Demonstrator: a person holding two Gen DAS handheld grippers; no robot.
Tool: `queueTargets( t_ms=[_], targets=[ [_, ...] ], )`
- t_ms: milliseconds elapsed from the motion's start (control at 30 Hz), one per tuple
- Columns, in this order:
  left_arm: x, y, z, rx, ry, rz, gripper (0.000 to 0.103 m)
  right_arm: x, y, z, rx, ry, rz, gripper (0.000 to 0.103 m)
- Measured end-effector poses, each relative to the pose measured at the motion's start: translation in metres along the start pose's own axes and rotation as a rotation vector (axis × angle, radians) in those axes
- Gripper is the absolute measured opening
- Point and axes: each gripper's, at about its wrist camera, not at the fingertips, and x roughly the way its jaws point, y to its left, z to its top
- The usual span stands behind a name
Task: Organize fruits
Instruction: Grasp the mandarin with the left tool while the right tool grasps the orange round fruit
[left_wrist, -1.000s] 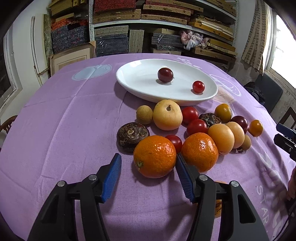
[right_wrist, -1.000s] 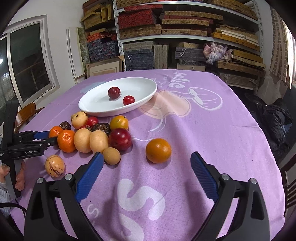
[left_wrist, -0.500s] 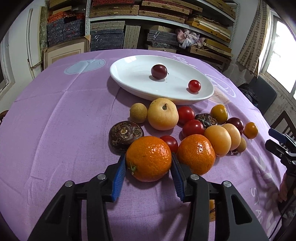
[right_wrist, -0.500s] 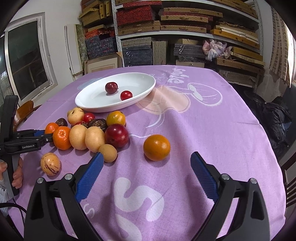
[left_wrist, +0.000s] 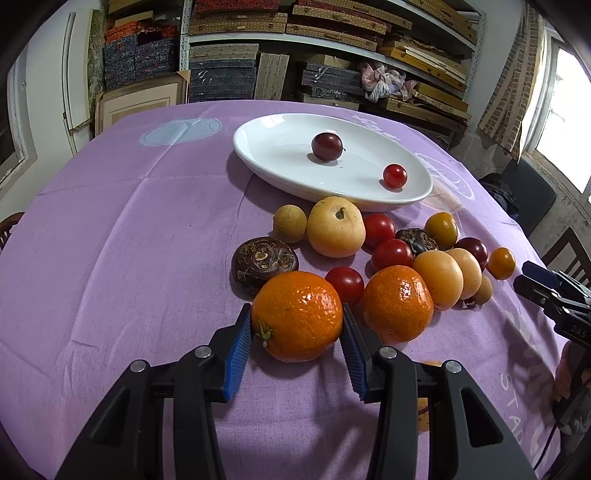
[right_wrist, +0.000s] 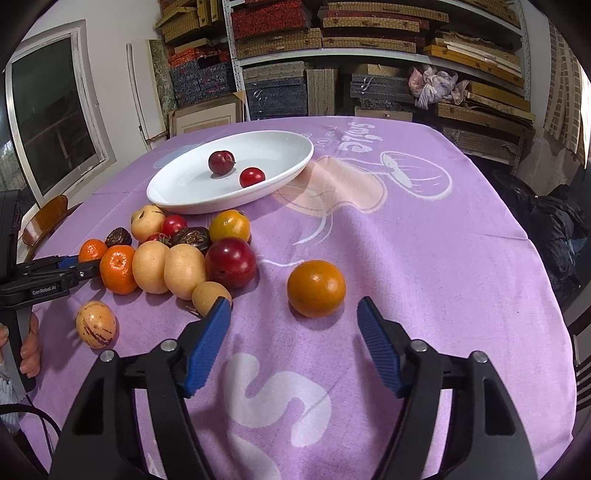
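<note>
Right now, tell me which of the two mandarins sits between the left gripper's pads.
The mandarin with the green stem, nearer the camera and beside the dark water chestnut; the left gripper clamps it. The other mandarin lies free alongside.

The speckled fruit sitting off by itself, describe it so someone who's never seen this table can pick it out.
Start at the white oval plate, then drop past the fruit pile to the cloth's near left edge. The speckled fruit lies there alone: pale yellow with purple streaks, unlike the plain fruits around.
</note>
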Motion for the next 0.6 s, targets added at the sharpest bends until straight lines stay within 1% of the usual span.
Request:
queueTargets(
  t_ms=[67,233,333,367,467,500,567,600],
  targets=[
    [-0.003,0.000,-0.001,0.004,-0.011,0.000,0.046,0.005,0.002,0.005,-0.017,0.014,-0.012,0.063],
    [-0.006,0.001,0.000,-0.004,-0.016,-0.008,0.046,0.020,0.002,0.019,-0.035,0.034,-0.051,0.062],
    [-0.006,0.003,0.000,-0.010,-0.015,-0.009,0.046,0.030,-0.001,0.016,-0.012,0.061,-0.041,0.062],
    [-0.006,0.003,0.000,-0.009,-0.013,-0.008,0.046,0.033,-0.003,0.017,-0.005,0.075,-0.024,0.060],
    [-0.004,0.003,0.000,-0.007,-0.006,-0.004,0.046,0.034,-0.008,0.017,0.017,0.073,-0.005,0.060],
    [-0.003,0.002,0.000,-0.007,-0.005,-0.003,0.046,0.034,-0.009,0.017,0.021,0.073,-0.001,0.058],
    [-0.003,0.002,-0.001,-0.004,-0.004,0.000,0.046,0.034,-0.010,0.017,0.025,0.070,0.001,0.050],
    [-0.002,0.002,-0.001,-0.004,-0.001,0.002,0.046,0.034,-0.010,0.017,0.025,0.070,0.003,0.047]
  ],
)
